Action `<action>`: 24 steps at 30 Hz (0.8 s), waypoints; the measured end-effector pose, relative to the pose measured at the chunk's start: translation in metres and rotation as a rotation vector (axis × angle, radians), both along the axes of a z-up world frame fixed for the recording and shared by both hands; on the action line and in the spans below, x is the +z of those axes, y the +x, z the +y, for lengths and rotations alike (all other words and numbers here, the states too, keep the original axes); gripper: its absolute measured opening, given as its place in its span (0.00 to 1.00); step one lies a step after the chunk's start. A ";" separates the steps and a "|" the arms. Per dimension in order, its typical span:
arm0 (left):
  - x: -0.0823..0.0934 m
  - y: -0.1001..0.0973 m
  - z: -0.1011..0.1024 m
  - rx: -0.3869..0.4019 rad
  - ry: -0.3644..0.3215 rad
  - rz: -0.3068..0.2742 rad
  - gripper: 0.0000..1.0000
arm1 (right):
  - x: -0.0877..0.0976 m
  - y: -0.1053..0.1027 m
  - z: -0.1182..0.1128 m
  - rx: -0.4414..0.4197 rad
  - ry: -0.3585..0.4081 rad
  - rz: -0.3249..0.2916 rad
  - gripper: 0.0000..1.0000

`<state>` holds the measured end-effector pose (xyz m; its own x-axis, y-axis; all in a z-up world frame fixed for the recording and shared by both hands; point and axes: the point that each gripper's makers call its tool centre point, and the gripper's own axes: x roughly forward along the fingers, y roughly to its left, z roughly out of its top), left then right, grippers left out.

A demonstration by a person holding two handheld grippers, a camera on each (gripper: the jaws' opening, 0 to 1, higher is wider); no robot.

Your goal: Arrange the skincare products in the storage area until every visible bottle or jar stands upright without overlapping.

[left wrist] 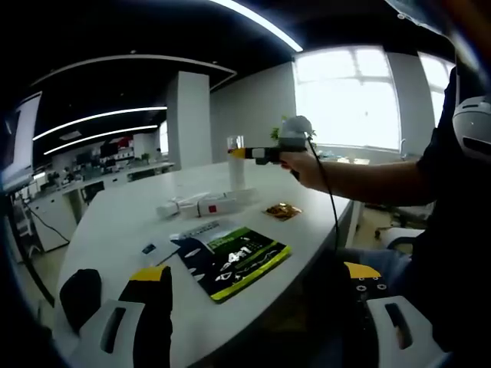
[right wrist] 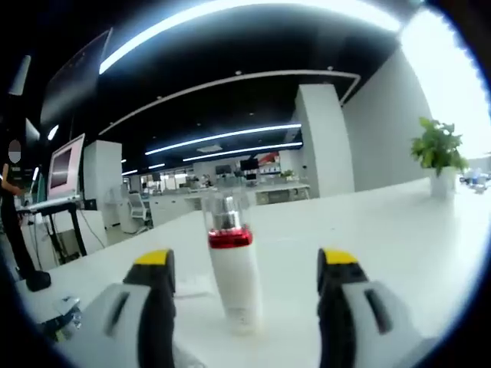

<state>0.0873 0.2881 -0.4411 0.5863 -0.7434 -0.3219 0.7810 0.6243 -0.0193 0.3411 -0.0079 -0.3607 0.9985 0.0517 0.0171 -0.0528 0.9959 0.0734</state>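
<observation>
Your right gripper (right wrist: 245, 268) is spread wide around the upright white bottle (right wrist: 232, 264) with the red collar and clear cap; it stands on the white table (right wrist: 399, 222) between the jaws, touching neither. The left gripper view shows that same bottle (left wrist: 235, 162) upright, and near it two white tubes (left wrist: 196, 206) lying flat. Your left gripper (left wrist: 261, 287) hangs open at the table edge, nothing between its jaws, above a dark booklet (left wrist: 230, 259).
</observation>
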 end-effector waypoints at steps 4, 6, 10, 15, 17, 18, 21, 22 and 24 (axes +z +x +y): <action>0.000 -0.001 0.001 0.001 0.002 0.001 0.91 | -0.009 0.002 0.005 -0.001 -0.005 0.022 0.73; -0.001 -0.001 0.002 0.004 0.004 0.001 0.91 | -0.010 0.000 0.009 -0.002 -0.003 0.022 0.72; 0.000 -0.001 0.004 0.008 0.004 0.000 0.91 | -0.011 0.002 0.008 -0.010 -0.006 0.022 0.71; -0.003 -0.002 0.007 0.013 0.005 0.004 0.91 | -0.014 0.007 0.008 -0.013 -0.022 0.029 0.70; -0.003 -0.003 0.008 0.017 0.005 0.007 0.91 | -0.016 0.007 0.009 -0.014 -0.018 0.032 0.69; -0.004 -0.003 0.009 0.018 0.008 0.008 0.91 | -0.017 0.007 0.010 -0.014 -0.019 0.035 0.69; -0.006 -0.002 0.010 0.019 0.010 0.011 0.91 | -0.018 0.010 0.011 -0.015 -0.025 0.042 0.66; -0.005 -0.002 0.010 0.018 0.012 0.011 0.91 | -0.017 0.010 0.012 -0.017 -0.028 0.039 0.65; -0.004 -0.002 0.010 0.018 0.008 0.008 0.91 | -0.015 0.011 0.012 -0.022 -0.037 0.027 0.63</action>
